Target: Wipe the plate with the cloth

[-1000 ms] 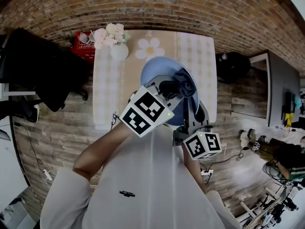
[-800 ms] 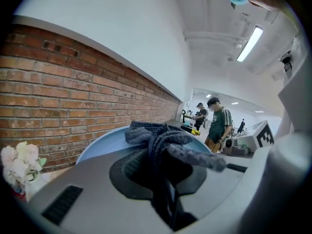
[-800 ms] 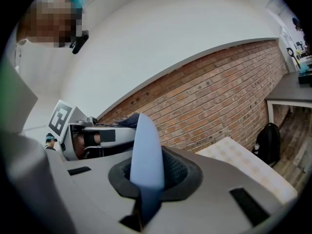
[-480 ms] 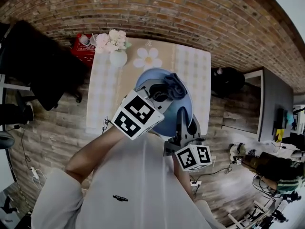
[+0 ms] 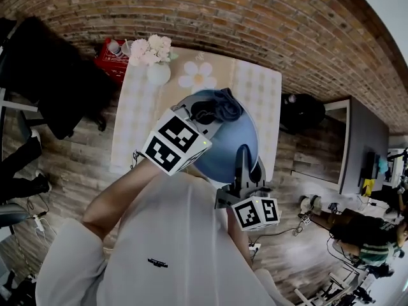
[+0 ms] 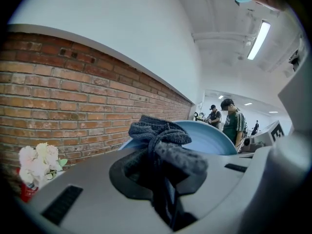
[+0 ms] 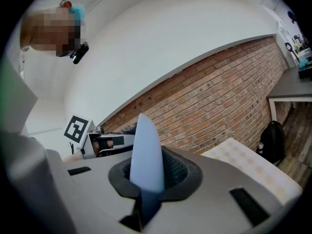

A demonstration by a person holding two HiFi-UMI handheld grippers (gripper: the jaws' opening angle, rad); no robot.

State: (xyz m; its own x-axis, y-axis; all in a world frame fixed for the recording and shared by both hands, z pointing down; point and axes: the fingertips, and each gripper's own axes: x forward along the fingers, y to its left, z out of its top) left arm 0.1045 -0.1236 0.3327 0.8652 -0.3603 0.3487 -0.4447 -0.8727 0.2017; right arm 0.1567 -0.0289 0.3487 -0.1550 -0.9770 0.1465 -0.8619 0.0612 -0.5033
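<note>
A light blue plate (image 5: 231,144) is held up in the air over the table, its near edge clamped in my right gripper (image 5: 245,164), which is shut on it. In the right gripper view the plate (image 7: 145,155) stands edge-on between the jaws. My left gripper (image 5: 207,116) is shut on a dark grey knitted cloth (image 5: 222,107) and holds it against the plate's far upper part. The bunched cloth (image 6: 163,145) fills the left gripper view, with the plate (image 6: 207,138) right behind it.
Below lies a table with a checked cream cloth (image 5: 258,85) and a flower-shaped mat (image 5: 197,75). A white vase of pale flowers (image 5: 153,56) and a red crate (image 5: 111,57) sit at its far left. A brick wall (image 5: 268,24) runs behind.
The left gripper and the cloth have slid toward the plate's far left part. The plate and right gripper have shifted slightly left in view.
</note>
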